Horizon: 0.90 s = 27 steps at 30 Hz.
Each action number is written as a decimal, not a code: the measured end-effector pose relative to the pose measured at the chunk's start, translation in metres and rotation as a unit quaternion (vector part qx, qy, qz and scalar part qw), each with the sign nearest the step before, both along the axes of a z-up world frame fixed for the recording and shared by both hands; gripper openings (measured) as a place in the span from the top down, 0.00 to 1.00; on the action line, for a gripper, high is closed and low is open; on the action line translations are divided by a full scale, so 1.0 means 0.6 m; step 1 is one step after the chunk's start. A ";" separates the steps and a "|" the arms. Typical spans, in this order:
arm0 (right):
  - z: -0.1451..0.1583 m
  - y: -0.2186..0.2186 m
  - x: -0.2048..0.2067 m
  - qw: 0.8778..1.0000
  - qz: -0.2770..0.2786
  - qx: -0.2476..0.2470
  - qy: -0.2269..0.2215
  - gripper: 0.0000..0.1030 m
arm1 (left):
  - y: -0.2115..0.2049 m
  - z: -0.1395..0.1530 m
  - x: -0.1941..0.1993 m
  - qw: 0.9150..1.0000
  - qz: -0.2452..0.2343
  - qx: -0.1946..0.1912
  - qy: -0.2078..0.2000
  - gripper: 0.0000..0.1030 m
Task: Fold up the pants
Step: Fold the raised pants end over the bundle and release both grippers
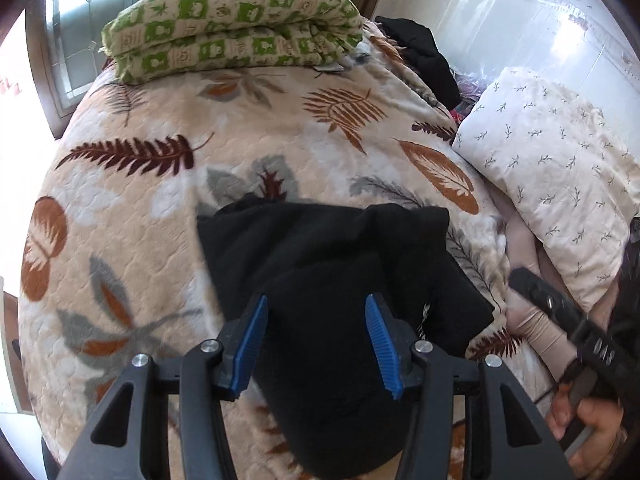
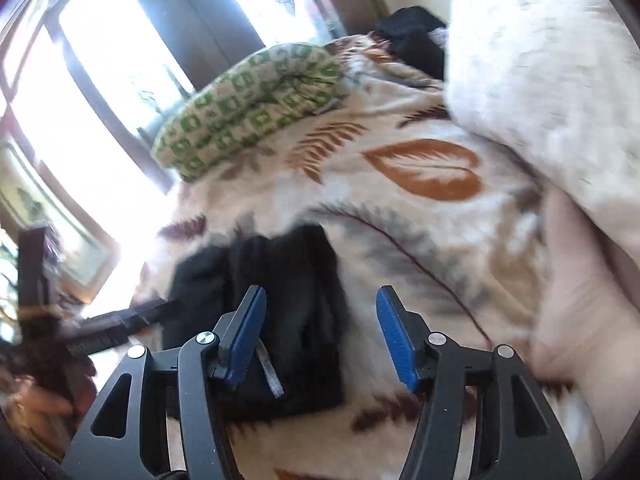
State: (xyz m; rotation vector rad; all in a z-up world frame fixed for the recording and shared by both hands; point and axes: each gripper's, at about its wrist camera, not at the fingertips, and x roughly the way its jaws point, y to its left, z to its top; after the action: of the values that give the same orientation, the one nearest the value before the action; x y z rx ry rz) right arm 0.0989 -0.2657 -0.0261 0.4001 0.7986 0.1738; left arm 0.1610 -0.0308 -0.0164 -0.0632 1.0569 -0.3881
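Note:
The black pants (image 1: 320, 280) lie folded into a compact stack on the leaf-patterned blanket (image 1: 168, 200). My left gripper (image 1: 316, 344) is open just above the near part of the pants, its blue pads either side of the cloth without pinching it. My right gripper (image 2: 320, 336) is open and empty, hovering over the right edge of the pants (image 2: 280, 300) and the blanket (image 2: 420, 240). The right gripper's body also shows in the left wrist view (image 1: 568, 320), held in a hand. The right wrist view is motion-blurred.
A folded green-and-cream checked quilt (image 1: 232, 32) lies at the far end of the bed. A white sprigged pillow (image 1: 560, 168) is on the right, with a dark garment (image 1: 424, 56) behind it. Windows stand beyond the bed.

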 end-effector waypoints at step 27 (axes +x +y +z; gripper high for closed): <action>-0.076 -0.050 0.135 0.997 0.004 0.045 0.066 0.86 | 0.041 -0.059 0.012 0.999 0.051 0.014 0.007 0.53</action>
State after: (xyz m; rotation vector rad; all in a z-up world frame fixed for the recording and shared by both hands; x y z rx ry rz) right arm 0.1802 -0.2957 -0.0717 0.4972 0.9239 0.1920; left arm 0.1682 -0.0060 -0.0516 -0.0957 1.0683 -0.2807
